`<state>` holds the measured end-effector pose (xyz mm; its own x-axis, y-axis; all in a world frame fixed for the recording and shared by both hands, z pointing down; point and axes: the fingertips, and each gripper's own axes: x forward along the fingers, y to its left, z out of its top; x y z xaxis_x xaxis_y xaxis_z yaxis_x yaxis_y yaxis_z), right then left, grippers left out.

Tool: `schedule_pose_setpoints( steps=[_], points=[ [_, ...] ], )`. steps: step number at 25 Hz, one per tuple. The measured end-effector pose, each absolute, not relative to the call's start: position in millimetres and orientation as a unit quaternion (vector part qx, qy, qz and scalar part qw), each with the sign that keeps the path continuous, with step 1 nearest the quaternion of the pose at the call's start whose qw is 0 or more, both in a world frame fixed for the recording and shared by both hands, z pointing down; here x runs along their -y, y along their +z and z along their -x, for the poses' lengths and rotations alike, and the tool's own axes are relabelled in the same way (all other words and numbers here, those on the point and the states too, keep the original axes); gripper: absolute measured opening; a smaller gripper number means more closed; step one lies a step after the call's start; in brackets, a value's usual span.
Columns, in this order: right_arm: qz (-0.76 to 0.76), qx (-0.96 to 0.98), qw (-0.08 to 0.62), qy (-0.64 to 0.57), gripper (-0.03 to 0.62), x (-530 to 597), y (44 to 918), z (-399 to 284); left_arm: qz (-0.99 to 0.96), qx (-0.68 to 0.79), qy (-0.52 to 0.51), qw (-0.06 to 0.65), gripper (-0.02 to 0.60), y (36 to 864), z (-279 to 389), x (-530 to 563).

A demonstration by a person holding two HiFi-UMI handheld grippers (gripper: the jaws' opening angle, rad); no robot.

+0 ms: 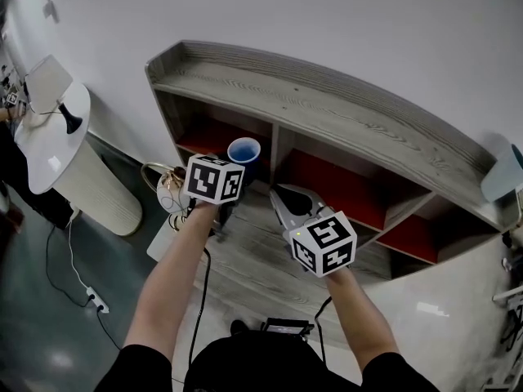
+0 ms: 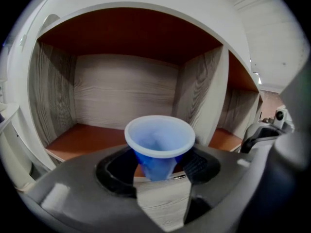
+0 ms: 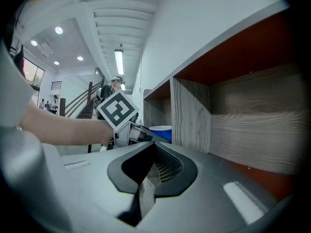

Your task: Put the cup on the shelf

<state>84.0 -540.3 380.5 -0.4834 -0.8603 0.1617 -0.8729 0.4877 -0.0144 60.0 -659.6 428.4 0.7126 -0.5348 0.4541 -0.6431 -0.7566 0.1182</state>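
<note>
The left tool [image 2: 160, 166] is clamped on a blue plastic cup [image 2: 160, 141], its two pads pressing on the lower, narrower part of the cup from either side. The cup stands upright with its open mouth up (nothing shows inside it). It is held at the mouth of the left compartment [image 2: 114, 93] of the wood-grain shelf [image 1: 343, 122], in front of that compartment's reddish floor and not yet set down on it. A vertical divider [image 2: 204, 98] stands just to the cup's right, with a second reddish compartment beyond it.

The right tool [image 3: 154, 168] has its jaws together with nothing between them. In the head view it sits just right of the left one, over the shelf's lower wood-grain board [image 1: 245, 256] and pointing toward the divider. From its own view the cup's rim shows beside the left tool's marker cube [image 3: 116, 109].

A white cylindrical stand [image 1: 78, 174] is on the floor to the shelf's left.
</note>
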Motion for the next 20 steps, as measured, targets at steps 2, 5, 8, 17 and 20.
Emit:
schedule_pose_setpoints(
  steps=[2, 5, 8, 17, 20],
  points=[
    [-0.504, 0.860, 0.066, 0.049, 0.012, 542, 381, -85, -0.915, 0.323, 0.205, 0.131, 0.262, 429, -62, 663],
    [-0.506, 0.858, 0.065, 0.052, 0.012, 544, 382, -86, -0.915, 0.321, 0.209, 0.127, 0.262, 428, -66, 668],
    [-0.507, 0.858, 0.063, 0.055, 0.012, 545, 383, -89, -0.912, 0.324, 0.218, 0.125, 0.264, 432, -69, 674],
    [-0.518, 0.851, 0.063, 0.055, 0.012, 544, 384, -96, -0.909, 0.325, 0.235, 0.117, 0.267, 438, -73, 683],
    [-0.520, 0.850, 0.065, 0.056, 0.012, 543, 385, -97, -0.908, 0.328, 0.238, 0.110, 0.272, 438, -73, 687]
  ],
)
